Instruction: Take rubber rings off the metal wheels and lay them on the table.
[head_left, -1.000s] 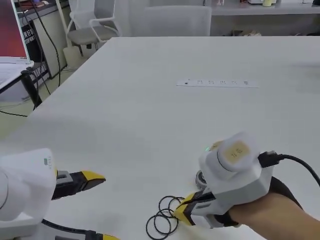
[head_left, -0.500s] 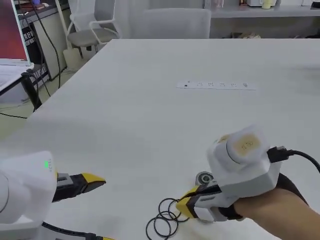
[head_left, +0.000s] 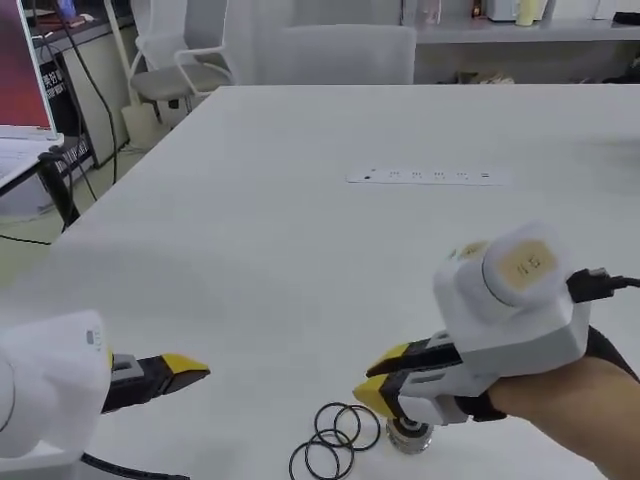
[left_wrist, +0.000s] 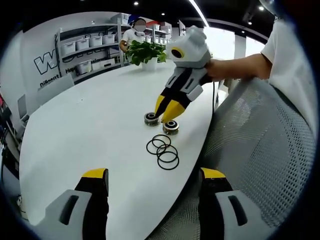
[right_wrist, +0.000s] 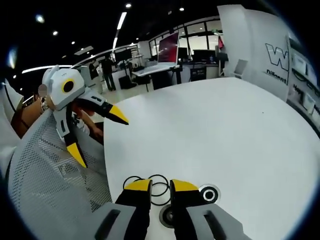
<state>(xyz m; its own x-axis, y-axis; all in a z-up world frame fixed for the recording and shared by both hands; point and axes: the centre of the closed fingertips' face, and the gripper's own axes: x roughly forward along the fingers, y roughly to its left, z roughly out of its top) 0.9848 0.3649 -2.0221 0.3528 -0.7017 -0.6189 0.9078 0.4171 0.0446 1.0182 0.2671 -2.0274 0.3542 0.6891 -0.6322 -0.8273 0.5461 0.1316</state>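
Note:
Several black rubber rings (head_left: 335, 437) lie overlapping near the table's front edge. Just right of them a metal wheel (head_left: 408, 436) stands on the table. My right gripper (head_left: 383, 378) hovers above that wheel, its jaws a narrow gap apart with nothing between them. In the right gripper view the rings (right_wrist: 150, 187) lie ahead of the gripper (right_wrist: 160, 187); one wheel (right_wrist: 209, 193) sits to the right, another (right_wrist: 167, 216) partly hidden below the jaws. My left gripper (left_wrist: 154, 176) stands wide open, well short of the rings (left_wrist: 162, 150) and both wheels (left_wrist: 151, 118) (left_wrist: 171, 127); its upper fingertip (head_left: 185, 368) shows at lower left.
A white power strip (head_left: 430, 177) lies mid-table. The white table (head_left: 300, 250) stretches far ahead. Office chairs (head_left: 180, 60) stand beyond its far left corner. A mesh chair back (left_wrist: 250, 150) is close to the table's near edge.
My right gripper has lifted off the ring pile and drawn back to the right, uncovering the near wheel. The left gripper has stayed put.

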